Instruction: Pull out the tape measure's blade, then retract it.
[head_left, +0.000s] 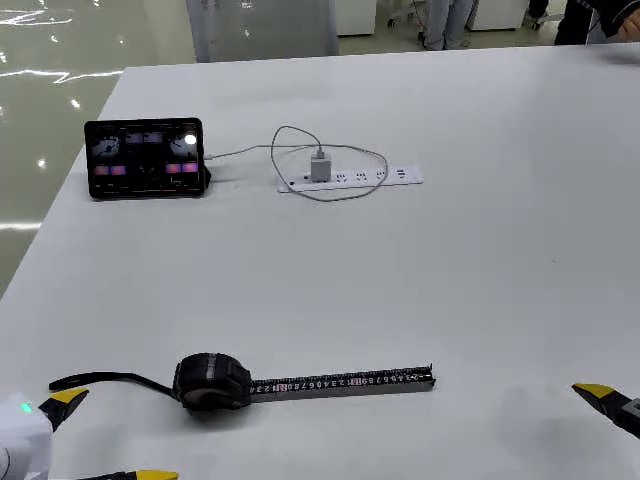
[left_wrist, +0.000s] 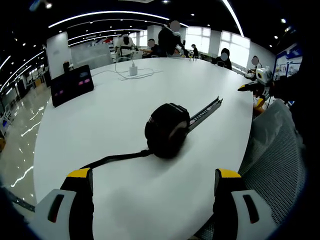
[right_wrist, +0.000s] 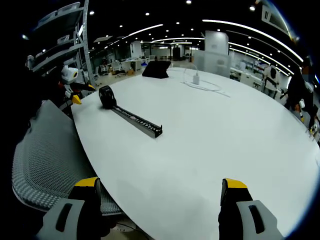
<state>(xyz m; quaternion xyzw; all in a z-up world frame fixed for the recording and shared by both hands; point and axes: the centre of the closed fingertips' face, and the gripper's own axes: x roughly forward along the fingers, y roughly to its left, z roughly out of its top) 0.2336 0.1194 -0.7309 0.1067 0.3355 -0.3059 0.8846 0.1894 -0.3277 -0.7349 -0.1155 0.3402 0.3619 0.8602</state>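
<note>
Black tape measure (head_left: 212, 381) lies near the front edge of the white worktop (head_left: 400, 280), toward its left side, with the blade (head_left: 345, 381) drawn out flat. The left gripper (left_wrist: 153, 173) is spread wide and empty, near the case. The right gripper (right_wrist: 160, 183) is also spread and empty, well apart from the blade.

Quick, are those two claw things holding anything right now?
Left gripper: open, holding nothing.
Right gripper: open, holding nothing.

Black tape measure (head_left: 212, 380), dark blade (head_left: 345, 381), white table (head_left: 400, 270).
</note>
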